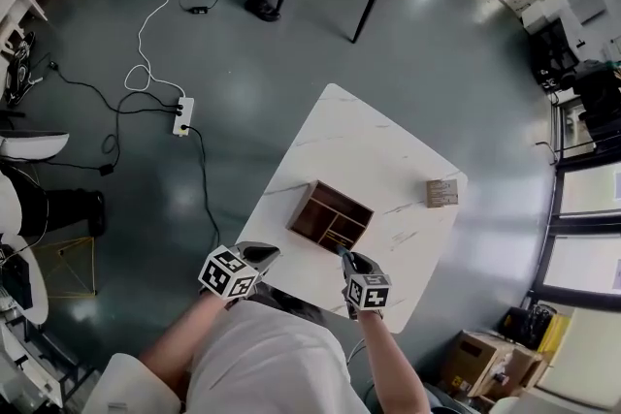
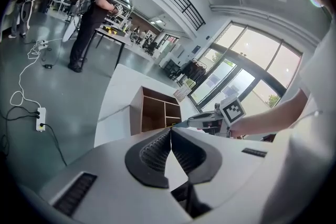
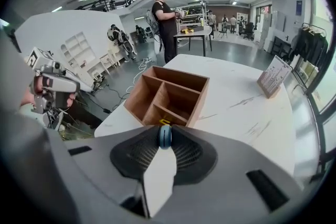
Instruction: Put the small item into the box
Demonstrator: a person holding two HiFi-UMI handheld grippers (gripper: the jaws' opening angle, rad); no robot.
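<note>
Nearest you: your right gripper (image 3: 165, 130) is clamped on the small item (image 3: 165, 137), a blue round piece pinched at the jaw tips, just short of the box's near edge. It looks light, hard & smooth, so prob. slippery. Being round, it may roll once let go. A grip across its two flat sides seems the right hold, w/ the piece seated well btwn the pads.

Your left gripper (image 2: 171, 131) sits left of the box's near corner, jaws pressed together w/ nothing btwn them.

Next, the box (image 3: 201, 100): open-top wood, split by dividers into several compartments. Something small & yellow (image 3: 159, 122) lies in the compartment nearest you. The walls are thin & upright, so approach from above, not across the rim.

Room: the white table (image 1: 369, 141) gives open top left of & beyond the box. A small card stand (image 3: 273, 77) stands well right of the box, out of a straight path in. Far beyond the box, a person (image 3: 167, 23) stands at another table. A power strip (image 1: 182, 115) w/ cables lies on the floor, far left of the box.
</note>
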